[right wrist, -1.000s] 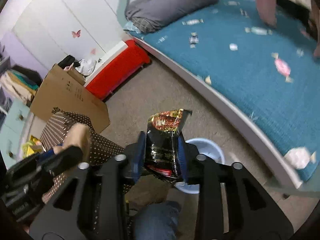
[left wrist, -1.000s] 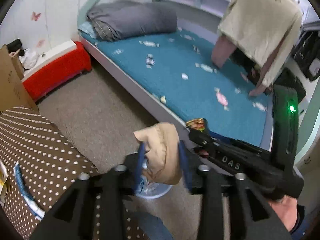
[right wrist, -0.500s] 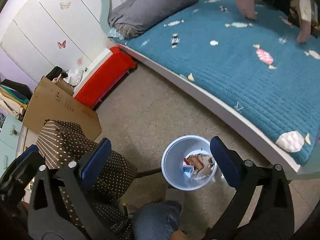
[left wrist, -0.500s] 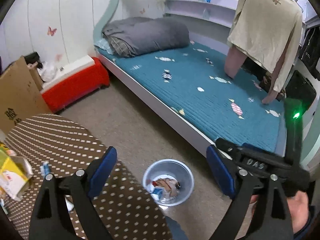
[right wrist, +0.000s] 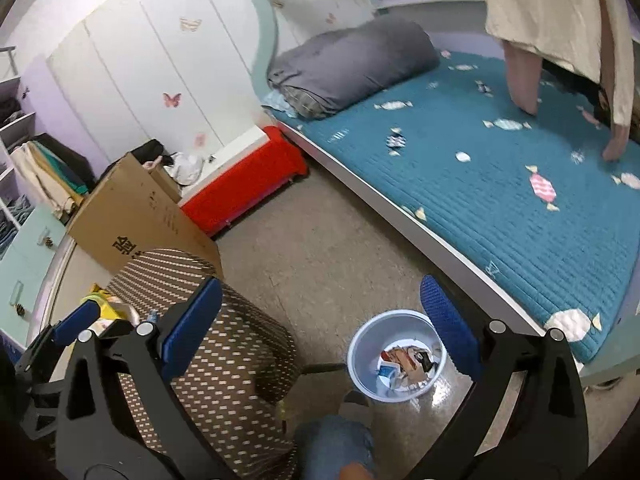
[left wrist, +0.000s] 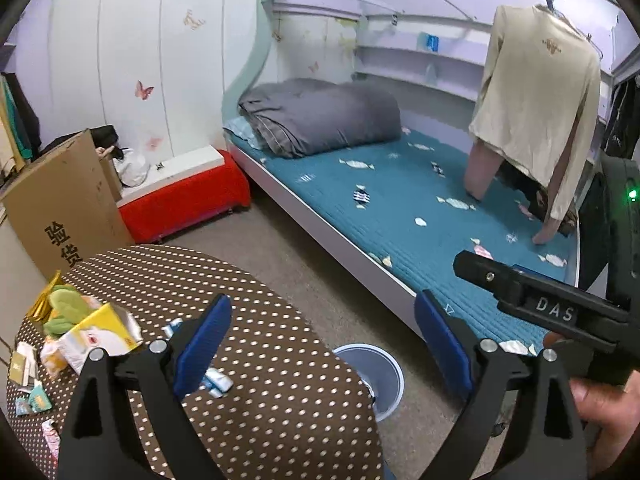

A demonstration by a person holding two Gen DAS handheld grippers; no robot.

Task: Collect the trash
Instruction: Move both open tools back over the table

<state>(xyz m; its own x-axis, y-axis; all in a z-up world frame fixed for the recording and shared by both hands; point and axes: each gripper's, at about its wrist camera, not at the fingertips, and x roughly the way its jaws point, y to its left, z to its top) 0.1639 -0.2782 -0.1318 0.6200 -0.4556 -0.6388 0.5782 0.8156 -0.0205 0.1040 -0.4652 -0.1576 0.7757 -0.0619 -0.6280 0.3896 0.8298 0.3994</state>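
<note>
A pale blue trash bin (right wrist: 394, 354) stands on the floor beside the table and holds several wrappers; its rim shows in the left wrist view (left wrist: 380, 376). My left gripper (left wrist: 324, 344) is open and empty above the table's right edge. My right gripper (right wrist: 320, 326) is open and empty above the floor, left of the bin. Trash lies on the polka-dot table (left wrist: 256, 400): a yellow and white carton (left wrist: 102, 330), a green wrapper (left wrist: 66, 308), a blue and white wrapper (left wrist: 216, 380) and small scraps at the left edge.
A bed with a teal cover (left wrist: 420, 208) and a grey duvet (left wrist: 320, 118) runs along the right. A red bench (left wrist: 182, 204) and a cardboard box (left wrist: 60, 204) stand by the wall. A beige shirt (left wrist: 540, 92) hangs over the bed. My knee (right wrist: 332, 448) is below.
Both grippers opened and let go: the tan wad from the left and the dark snack bag from the right dropped into the bin. Both grippers have since risen and tilted up.
</note>
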